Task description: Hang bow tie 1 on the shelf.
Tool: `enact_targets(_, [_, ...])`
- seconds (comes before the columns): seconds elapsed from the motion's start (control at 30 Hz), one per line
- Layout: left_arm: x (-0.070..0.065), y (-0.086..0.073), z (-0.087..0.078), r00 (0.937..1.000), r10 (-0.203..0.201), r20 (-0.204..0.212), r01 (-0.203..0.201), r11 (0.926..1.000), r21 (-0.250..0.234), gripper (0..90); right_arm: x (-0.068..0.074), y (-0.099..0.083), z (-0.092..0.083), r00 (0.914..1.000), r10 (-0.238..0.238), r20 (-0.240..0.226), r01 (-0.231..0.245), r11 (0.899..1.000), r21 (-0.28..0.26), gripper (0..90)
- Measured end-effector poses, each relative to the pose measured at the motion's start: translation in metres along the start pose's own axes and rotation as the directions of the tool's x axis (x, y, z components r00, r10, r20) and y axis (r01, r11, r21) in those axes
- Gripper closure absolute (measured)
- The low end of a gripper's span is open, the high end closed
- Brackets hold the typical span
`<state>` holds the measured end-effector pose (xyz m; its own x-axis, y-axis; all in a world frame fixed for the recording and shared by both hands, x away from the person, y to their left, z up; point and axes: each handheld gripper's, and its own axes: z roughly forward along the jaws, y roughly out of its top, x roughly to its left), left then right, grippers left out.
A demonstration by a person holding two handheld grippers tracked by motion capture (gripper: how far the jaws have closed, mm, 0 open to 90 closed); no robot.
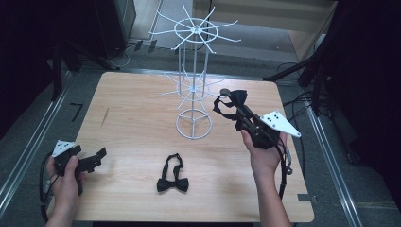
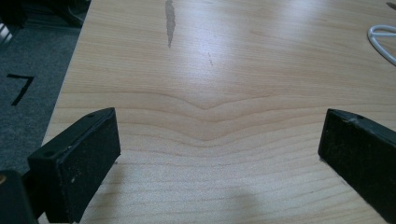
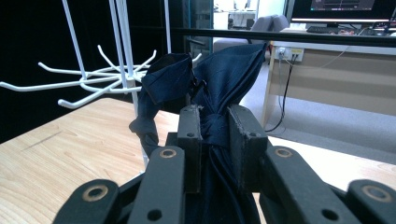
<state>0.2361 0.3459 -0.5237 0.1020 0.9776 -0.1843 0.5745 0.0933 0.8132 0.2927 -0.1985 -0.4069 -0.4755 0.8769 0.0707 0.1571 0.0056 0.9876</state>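
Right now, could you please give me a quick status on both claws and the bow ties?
Right claw shut on bow tie near rack. Left claw open, idle. Second tie on table.

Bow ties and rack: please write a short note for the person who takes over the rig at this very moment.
Right gripper: shut on a dark bow tie, held up beside the white wire rack, near its lower ring of hooks.
Left gripper: open, holding nothing, low over the table at its near left edge.
Second bow tie: lies flat on the table in front of the rack, untouched.
Done: one tie picked up and brought to the rack.
Left: probably hang the held tie on a hook, then fetch the second one. No tie hangs on the rack yet.
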Motion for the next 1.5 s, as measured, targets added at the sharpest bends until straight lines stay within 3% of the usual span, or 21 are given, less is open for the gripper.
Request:
enact_targets(0.8, [0.0,0.0,0.0,1.0,-0.004,0.003,0.004,1.0,0.003,0.0,-0.002,0.013,0.023,1.0,0.001,0.004,-0.001,1.0,0.002,76.3])
enact_targets(1.17, [0.0,0.0,0.0,1.0,-0.004,0.005,0.004,1.0,0.002,0.0,-0.01,0.007,0.039,0.9988,0.048,0.009,-0.048,0.998,0.034,76.3])
enact_targets(1.5, [0.001,0.0,0.0,1.0,-0.003,0.007,0.003,1.0,0.005,0.0,-0.005,-0.006,0.059,0.9963,0.085,-0.006,-0.085,0.994,0.071,76.3])
